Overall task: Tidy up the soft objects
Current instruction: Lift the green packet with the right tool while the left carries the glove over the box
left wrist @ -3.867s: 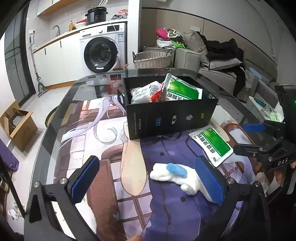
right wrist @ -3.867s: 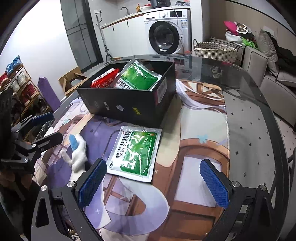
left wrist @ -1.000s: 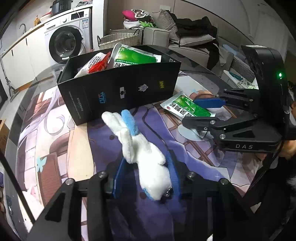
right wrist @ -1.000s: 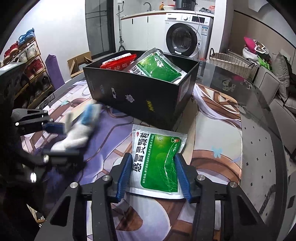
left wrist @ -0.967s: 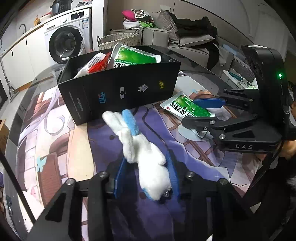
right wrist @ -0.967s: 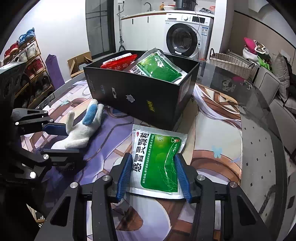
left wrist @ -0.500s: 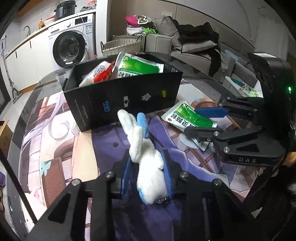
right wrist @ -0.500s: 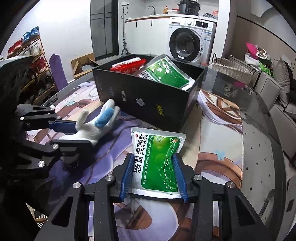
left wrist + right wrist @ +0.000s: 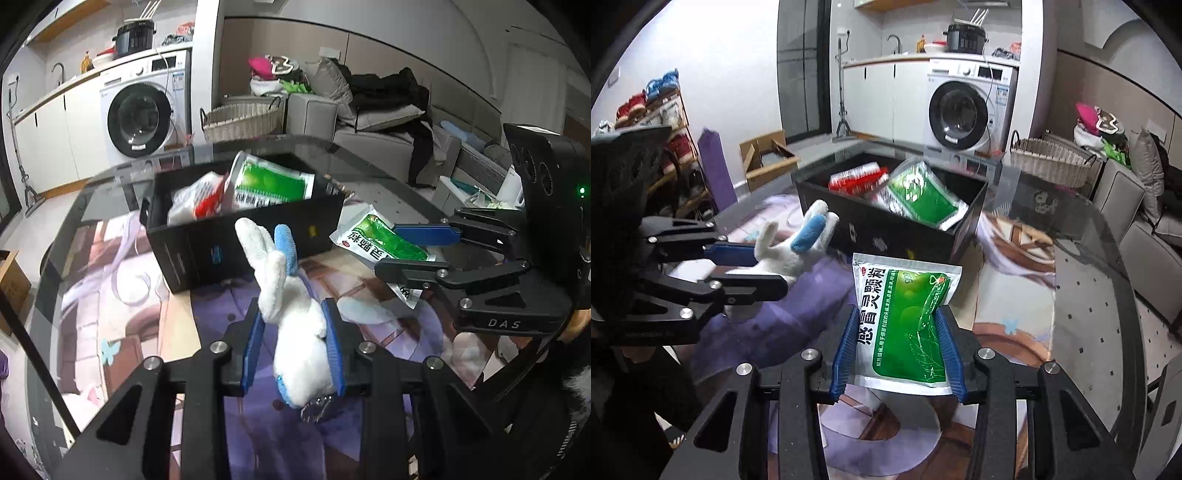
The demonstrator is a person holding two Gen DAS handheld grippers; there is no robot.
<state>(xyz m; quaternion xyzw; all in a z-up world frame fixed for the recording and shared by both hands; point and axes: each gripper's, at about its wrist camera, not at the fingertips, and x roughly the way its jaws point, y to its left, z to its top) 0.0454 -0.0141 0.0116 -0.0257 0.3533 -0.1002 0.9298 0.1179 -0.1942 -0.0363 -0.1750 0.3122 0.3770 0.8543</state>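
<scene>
Glass table (image 9: pixel 1108 295) below you, your left gripper (image 9: pixel 295 347) pinches the squashy white plush toy (image 9: pixel 295 332) mid-body, box (image 9: pixel 240 243) beyond, your right gripper (image 9: pixel 899 347) clamps the slick, crinkly green sachet (image 9: pixel 905 314) by its edges, both lifted clear.

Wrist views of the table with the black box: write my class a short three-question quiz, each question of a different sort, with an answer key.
1. True or false: the left gripper has its jaws closed on the white and blue plush toy.
2. What does the right gripper hold? A) a red packet B) the green pouch C) nothing
3. Fill in: another green pouch already lies inside the black ____.

Key: 1 true; 2 B; 3 box.
</scene>
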